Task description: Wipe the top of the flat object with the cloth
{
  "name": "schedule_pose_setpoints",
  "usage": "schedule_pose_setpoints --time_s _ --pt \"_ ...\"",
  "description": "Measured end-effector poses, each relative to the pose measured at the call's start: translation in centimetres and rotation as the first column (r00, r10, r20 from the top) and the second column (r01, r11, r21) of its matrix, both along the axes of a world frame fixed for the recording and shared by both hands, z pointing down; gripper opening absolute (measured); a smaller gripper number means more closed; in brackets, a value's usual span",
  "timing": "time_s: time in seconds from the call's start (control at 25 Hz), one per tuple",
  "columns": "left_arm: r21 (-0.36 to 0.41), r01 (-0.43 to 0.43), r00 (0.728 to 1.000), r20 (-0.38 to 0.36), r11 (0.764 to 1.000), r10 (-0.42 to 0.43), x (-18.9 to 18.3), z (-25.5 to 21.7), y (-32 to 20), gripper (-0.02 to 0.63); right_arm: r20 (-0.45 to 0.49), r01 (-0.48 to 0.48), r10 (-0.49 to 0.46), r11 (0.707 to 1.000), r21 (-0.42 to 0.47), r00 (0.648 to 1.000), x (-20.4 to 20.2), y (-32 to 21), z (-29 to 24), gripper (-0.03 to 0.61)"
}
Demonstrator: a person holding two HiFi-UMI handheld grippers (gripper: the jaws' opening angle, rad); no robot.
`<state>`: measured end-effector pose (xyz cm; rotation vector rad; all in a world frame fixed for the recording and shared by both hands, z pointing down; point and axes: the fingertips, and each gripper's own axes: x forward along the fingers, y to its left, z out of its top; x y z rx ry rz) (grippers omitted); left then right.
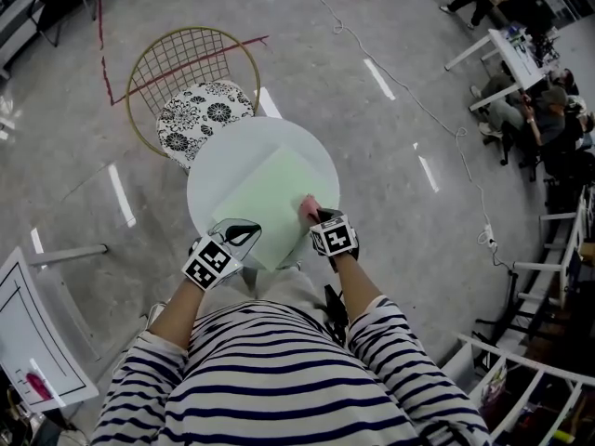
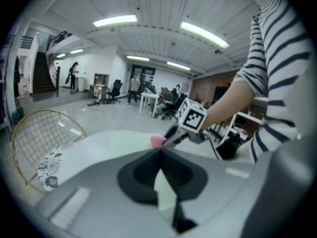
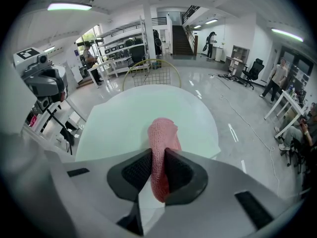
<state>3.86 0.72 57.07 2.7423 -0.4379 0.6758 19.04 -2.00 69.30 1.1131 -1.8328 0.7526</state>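
Behind table (image 1: 232, 147), wire chair (image 1: 206, 110); R claw (image 3: 158, 167) grips pink cloth (image 3: 163, 133), L claw (image 2: 159, 152) closed.

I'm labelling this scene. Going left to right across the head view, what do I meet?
White board, left gripper, pink cloth, seated people at the far right.

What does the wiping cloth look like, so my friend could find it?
Look at the round white table with a pale green sheet on it. At the sheet's right edge, the jaws of the right gripper pinch a small cloth: the only pink, knitted thing there.
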Motion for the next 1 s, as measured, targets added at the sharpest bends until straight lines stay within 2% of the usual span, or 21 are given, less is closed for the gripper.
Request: schedule_pose_setpoints --time_s 1.0 --pt "0.014 -0.019 1.000 -0.022 1.000 0.019 -1.8 -0.3 1.2 0.006 0.042 0.059 -0.058 0.998 -0.012 0.997 -5.6 4.3 -0.2 0.051"
